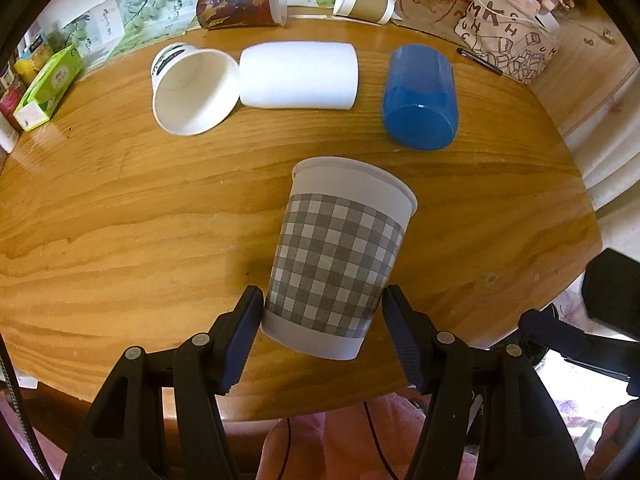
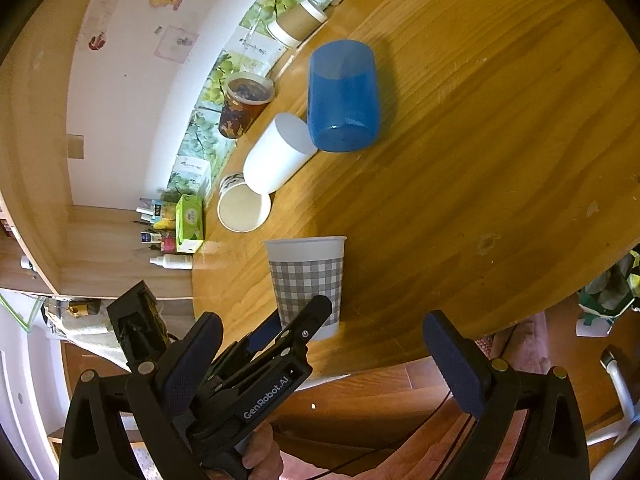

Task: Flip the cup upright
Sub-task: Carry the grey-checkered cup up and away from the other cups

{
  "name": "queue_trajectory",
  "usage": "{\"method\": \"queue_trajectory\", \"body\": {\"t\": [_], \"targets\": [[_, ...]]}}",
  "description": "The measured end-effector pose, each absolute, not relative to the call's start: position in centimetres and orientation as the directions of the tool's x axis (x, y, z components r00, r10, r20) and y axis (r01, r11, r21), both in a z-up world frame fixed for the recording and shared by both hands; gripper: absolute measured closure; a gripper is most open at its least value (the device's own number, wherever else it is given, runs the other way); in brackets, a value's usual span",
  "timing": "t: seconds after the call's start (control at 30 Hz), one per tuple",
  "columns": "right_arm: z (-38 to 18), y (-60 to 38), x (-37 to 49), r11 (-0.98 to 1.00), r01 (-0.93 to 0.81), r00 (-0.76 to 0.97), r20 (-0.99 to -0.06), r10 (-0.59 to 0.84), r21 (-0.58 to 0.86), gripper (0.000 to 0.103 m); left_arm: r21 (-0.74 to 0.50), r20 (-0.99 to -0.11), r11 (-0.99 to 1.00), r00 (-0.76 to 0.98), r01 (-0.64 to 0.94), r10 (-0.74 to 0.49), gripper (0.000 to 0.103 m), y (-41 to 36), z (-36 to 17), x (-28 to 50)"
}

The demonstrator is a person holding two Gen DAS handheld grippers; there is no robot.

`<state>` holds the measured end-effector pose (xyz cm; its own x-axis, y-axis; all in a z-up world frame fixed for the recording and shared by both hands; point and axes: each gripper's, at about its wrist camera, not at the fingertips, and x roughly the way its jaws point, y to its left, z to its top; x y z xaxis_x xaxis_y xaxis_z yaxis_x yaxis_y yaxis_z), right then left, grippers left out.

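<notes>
Left wrist view: left gripper (image 1: 322, 312), jaws set around the base of the checked paper cup (image 1: 340, 256); left pad touching the wall, right pad just beside it. Cup leans, rim away from the camera, near the front edge of the wooden table (image 1: 120, 220). Right gripper (image 2: 324, 344), jaws wide, holding nothing, off the table edge. Beyond, lying on their sides: blue cup (image 1: 420, 96), plain white cup (image 1: 298, 74), open white cup (image 1: 192, 88).
</notes>
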<state>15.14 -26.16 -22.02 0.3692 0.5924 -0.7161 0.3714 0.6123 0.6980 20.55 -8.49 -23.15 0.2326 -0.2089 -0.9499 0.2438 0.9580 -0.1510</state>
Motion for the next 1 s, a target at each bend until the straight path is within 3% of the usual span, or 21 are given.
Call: {"method": "queue_trajectory", "body": {"t": [0.57, 0.7, 1.0], "targets": [[-23.5, -25.3, 16.5, 0.584, 0.403, 0.352, -0.709, 0.611, 0.704, 0.003, -0.177, -0.958, 0.936, 0.166, 0.305, -0.235, 0.036, -8.2, -23.2, 21.3], [-23.6, -24.9, 16.7, 0.581, 0.408, 0.355, -0.709, 0.610, 0.704, 0.003, -0.191, -0.958, 0.928, 0.146, 0.320, -0.247, 0.029, -8.1, -23.1, 21.1], [-24.6, -24.1, 17.1, 0.569, 0.436, 0.345, -0.713, 0.610, 0.697, 0.003, -0.198, -0.958, 0.912, 0.125, 0.358, -0.257, 0.028, -7.4, -22.4, 20.4]]}}
